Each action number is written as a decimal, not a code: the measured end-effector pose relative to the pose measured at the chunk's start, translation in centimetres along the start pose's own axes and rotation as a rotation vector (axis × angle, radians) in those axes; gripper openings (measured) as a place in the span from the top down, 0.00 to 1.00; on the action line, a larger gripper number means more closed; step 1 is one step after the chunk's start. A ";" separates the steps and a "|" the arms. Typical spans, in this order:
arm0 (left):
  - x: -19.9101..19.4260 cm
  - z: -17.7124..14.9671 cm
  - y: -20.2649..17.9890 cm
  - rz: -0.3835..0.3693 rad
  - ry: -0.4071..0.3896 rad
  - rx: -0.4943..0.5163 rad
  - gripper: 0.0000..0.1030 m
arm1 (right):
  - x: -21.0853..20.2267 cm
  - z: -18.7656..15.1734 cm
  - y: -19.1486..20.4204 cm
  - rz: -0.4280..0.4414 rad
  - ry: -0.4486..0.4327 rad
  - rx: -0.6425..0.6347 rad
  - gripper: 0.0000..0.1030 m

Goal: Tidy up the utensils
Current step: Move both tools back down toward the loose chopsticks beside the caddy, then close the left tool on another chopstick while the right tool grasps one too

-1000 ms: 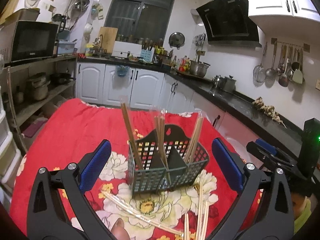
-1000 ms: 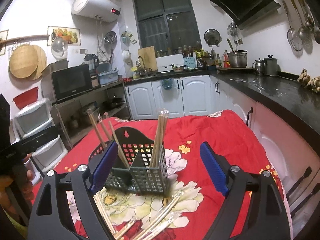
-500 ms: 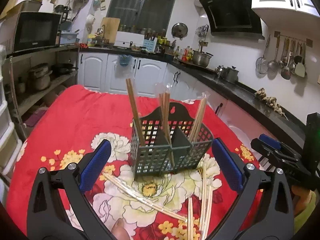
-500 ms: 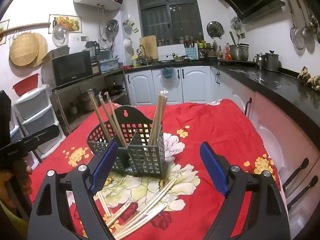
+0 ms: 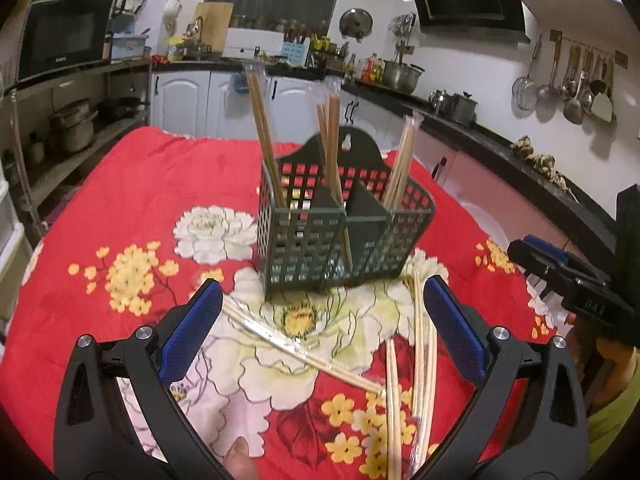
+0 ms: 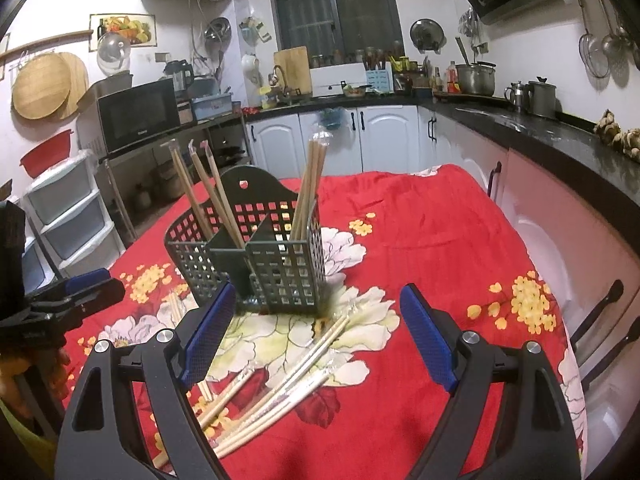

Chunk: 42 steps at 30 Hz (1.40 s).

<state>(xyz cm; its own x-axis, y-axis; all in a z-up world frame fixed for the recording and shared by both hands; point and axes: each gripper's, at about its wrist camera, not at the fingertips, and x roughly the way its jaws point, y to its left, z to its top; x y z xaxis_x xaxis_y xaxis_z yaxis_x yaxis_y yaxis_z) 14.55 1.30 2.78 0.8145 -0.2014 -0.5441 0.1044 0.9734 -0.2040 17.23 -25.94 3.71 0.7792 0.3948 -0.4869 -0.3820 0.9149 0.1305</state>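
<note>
left gripper [image 5: 320,320]: jaws wide, empty | right gripper [image 6: 316,320]: jaws wide, empty | loose chopsticks [image 6: 288,384]: on red cloth [image 6: 420,232], between jaws | basket [image 5: 340,236]: just beyond, upright, chopsticks standing in compartments

Black tongs [image 5: 322,312], blue pads [image 5: 452,334], silver screws.
</note>
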 end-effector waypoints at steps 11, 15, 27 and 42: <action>1.6 -2.2 -0.8 -0.033 0.086 0.013 0.12 | 0.8 -1.2 -0.4 0.000 0.057 -0.009 0.27; 2.4 -3.2 -1.0 -0.065 0.131 0.012 0.27 | 1.4 -1.7 -0.5 0.004 0.086 -0.017 0.35; 5.6 -5.1 1.0 -0.093 0.263 -0.098 0.40 | 5.0 -2.4 -1.1 0.048 0.210 0.017 0.49; 8.9 -1.3 8.9 0.088 0.285 -0.203 0.40 | 12.6 -2.4 -3.4 0.036 0.389 0.149 0.61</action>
<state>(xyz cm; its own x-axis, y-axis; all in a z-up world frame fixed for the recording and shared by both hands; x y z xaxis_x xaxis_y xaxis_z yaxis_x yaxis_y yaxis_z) 21.96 8.04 -4.97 0.6206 -0.1682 -0.7658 -0.0976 0.9526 -0.2883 27.15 -24.27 -4.96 0.5100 0.3918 -0.7658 -0.3076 0.9145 0.2630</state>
